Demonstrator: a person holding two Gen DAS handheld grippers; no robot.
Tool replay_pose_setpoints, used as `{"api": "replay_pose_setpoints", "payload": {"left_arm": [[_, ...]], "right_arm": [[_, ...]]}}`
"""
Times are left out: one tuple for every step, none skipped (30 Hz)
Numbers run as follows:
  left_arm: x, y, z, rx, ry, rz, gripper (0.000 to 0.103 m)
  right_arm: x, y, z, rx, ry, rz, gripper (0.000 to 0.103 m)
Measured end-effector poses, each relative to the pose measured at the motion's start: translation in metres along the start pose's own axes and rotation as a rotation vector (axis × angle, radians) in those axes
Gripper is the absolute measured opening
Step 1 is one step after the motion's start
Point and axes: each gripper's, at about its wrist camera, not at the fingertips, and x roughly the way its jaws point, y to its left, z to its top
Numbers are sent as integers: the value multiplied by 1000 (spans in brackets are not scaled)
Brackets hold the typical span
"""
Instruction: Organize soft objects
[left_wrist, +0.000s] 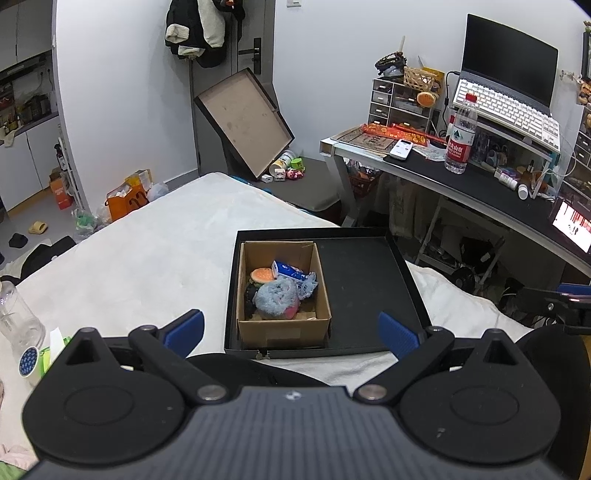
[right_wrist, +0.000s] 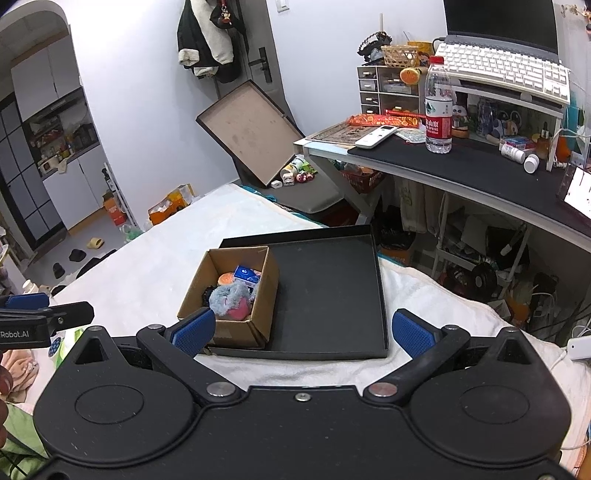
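A small cardboard box (left_wrist: 284, 326) (right_wrist: 266, 291) stands in the left part of a shallow black tray (left_wrist: 362, 291) (right_wrist: 328, 295) on the white bed. Inside lie a fluffy blue-and-pink toy (left_wrist: 277, 301) (right_wrist: 231, 301), a burger-shaped toy (left_wrist: 263, 275) (right_wrist: 226, 278) and a blue-white tissue pack (left_wrist: 290, 272) (right_wrist: 248, 275). My left gripper (left_wrist: 291, 332) is open and empty, just short of the box. My right gripper (right_wrist: 303, 330) is open and empty, near the tray's front edge. The left gripper also shows at the left edge of the right wrist view (right_wrist: 40, 317).
A clear bottle (left_wrist: 18, 325) stands at the left on the bed. A desk (left_wrist: 480, 184) (right_wrist: 461, 166) with water bottle (left_wrist: 460, 136) (right_wrist: 438, 110), laptop and clutter is at the right. A box lid (left_wrist: 243, 122) (right_wrist: 251, 133) leans against the far wall.
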Motion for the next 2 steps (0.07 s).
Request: {"api": "replay_pose_setpoints", "payload": {"left_arm": [[1,0,0,1,2,1,100],[3,0,1,3,6,1,100]], "right_arm": [[2,-1,0,1,3,0,103],[3,-1,0,2,4,0,103]]}}
